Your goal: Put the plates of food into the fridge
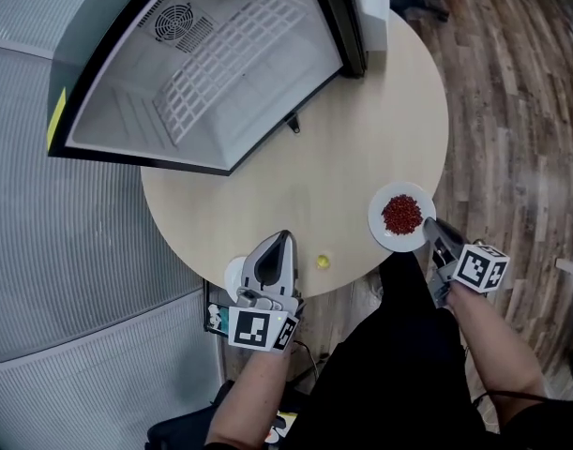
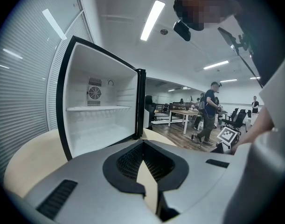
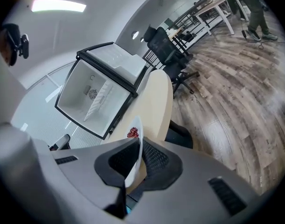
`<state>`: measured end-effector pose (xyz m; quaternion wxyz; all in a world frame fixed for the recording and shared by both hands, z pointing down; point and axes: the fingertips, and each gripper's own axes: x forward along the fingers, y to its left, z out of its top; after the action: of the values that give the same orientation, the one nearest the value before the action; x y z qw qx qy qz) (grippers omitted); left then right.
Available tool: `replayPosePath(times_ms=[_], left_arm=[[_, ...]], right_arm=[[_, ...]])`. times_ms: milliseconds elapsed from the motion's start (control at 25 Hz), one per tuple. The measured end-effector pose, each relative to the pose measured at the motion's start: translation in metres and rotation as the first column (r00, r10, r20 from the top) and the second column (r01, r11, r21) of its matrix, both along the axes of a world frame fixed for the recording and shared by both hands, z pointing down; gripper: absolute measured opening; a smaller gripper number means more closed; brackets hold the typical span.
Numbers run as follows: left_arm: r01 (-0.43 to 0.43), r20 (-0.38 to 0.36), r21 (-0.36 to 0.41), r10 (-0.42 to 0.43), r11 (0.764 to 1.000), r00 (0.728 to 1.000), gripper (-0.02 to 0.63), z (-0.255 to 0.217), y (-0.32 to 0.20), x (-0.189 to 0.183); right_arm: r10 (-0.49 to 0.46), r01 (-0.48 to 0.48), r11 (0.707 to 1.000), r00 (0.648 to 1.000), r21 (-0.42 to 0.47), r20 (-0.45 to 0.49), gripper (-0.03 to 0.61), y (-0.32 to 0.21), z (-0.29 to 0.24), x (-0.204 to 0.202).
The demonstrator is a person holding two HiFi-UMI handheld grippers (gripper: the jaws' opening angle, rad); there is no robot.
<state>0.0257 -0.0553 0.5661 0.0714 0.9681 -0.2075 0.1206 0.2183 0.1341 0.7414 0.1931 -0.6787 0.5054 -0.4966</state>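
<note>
A white plate (image 1: 378,223) of red food (image 1: 401,214) sits at the right edge of the round beige table (image 1: 295,176). My right gripper (image 1: 430,225) is shut on its near rim; in the right gripper view the plate's rim (image 3: 134,164) stands edge-on between the pads, with the red food (image 3: 132,133) beyond. My left gripper (image 1: 282,240) lies over the table's near edge, its jaws shut with nothing seen between them, above a second white plate (image 1: 233,276). The small fridge (image 1: 220,73) stands open and bare at the table's far side.
A small yellow piece (image 1: 323,262) lies on the table between the two grippers. The fridge door (image 1: 338,17) hangs open toward the right. Wood floor (image 1: 520,111) lies right of the table, a ribbed curved wall (image 1: 61,251) to the left. Desks and people (image 2: 210,111) are far off.
</note>
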Motion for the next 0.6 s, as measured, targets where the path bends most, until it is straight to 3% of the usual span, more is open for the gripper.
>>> replayPosePath(times_ms=[360, 600], left_arm=[[0.030, -0.014, 0.029, -0.030, 0.999, 0.999, 0.006, -0.019, -0.003, -0.009], [0.056, -0.025, 0.052, -0.055, 0.997, 0.998, 0.006, -0.038, -0.008, -0.019]], right_arm=[[0.024, -0.026, 0.999, 0.999, 0.039, 0.036, 0.018, -0.011, -0.021, 0.004], [0.049, -0.050, 0.999, 0.998, 0.013, 0.045, 0.018, -0.012, -0.033, 0.012]])
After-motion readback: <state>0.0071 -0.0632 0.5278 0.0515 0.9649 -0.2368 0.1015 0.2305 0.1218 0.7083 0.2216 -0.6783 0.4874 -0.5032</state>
